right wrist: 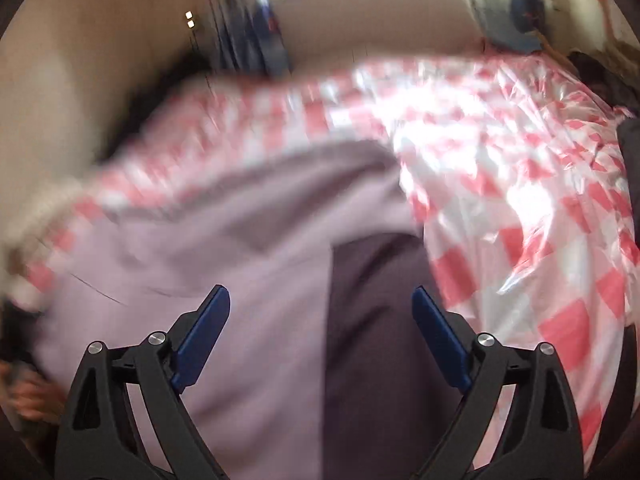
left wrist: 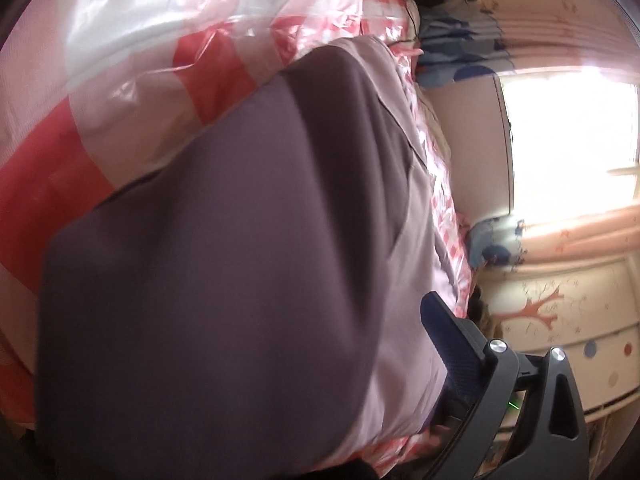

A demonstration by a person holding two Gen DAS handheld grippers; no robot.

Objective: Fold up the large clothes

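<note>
A large garment in two tones, pale lilac (right wrist: 256,240) and dark plum (right wrist: 372,320), lies on a surface covered with a shiny red-and-white checked sheet (right wrist: 520,184). My right gripper (right wrist: 322,300) is open, its blue-padded fingers (right wrist: 204,332) spread just above the garment, over the line between the two tones. In the left wrist view the dark plum cloth (left wrist: 224,260) fills the frame and drapes over the left gripper. Only one finger (left wrist: 448,332) shows, against the lilac cloth (left wrist: 404,360). Its other finger is hidden by the cloth.
A cream padded edge (right wrist: 376,28) runs behind the checked sheet below a bright window (left wrist: 572,128). Blue cloth items (left wrist: 456,40) hang near the wall. A cream cabinet with a red tree motif (left wrist: 536,308) stands at the right.
</note>
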